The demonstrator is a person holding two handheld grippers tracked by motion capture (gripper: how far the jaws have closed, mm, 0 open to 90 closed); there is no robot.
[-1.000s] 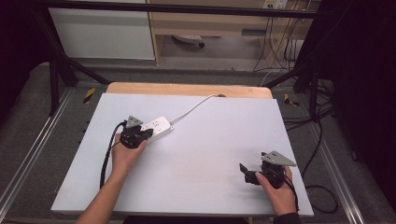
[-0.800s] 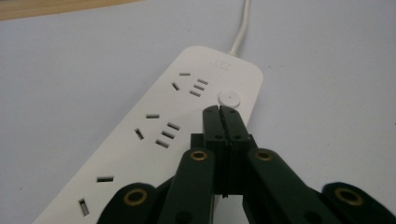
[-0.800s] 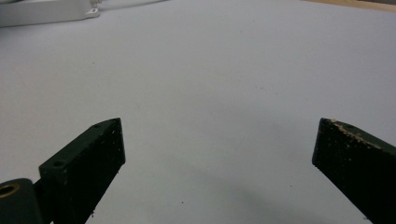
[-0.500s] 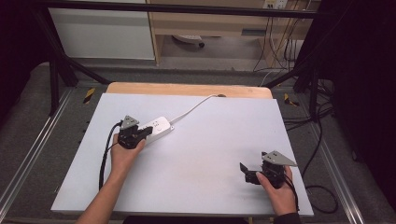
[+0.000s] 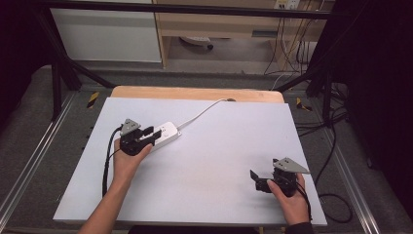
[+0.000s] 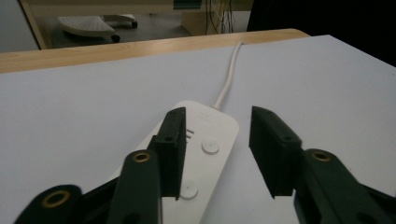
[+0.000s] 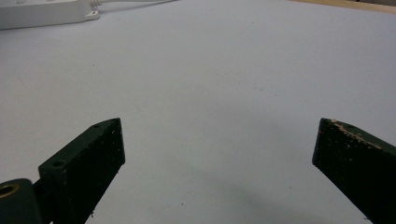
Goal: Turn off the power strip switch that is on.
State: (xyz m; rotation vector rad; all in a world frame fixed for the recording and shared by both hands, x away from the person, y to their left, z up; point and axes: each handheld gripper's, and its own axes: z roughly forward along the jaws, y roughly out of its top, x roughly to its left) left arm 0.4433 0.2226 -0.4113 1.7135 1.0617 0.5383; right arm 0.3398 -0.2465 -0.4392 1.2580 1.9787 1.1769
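Observation:
A white power strip (image 5: 165, 132) lies on the left of the white tabletop (image 5: 219, 156), and its cord (image 5: 199, 116) runs off toward the far edge. My left gripper (image 5: 152, 135) sits low over the strip's near end. In the left gripper view its jaws have just been opening and stand apart (image 6: 217, 140). The left jaw is over the strip (image 6: 208, 149), whose right side lies below the gap, and neither pad presses on it. My right gripper (image 5: 254, 176) rests near the front right, wide open (image 7: 217, 149) over bare table, with the strip (image 7: 42, 11) far off.
A wooden strip (image 5: 195, 92) borders the table's far side. Metal rails (image 5: 29, 156) flank the table. Cables (image 5: 331, 146) trail on the floor to the right. A white cabinet (image 5: 107, 34) and wooden shelving (image 5: 219, 24) stand behind.
The left gripper's jaws, shut in the earlier frames, have spread apart over the power strip's near end. The right hand has not moved.

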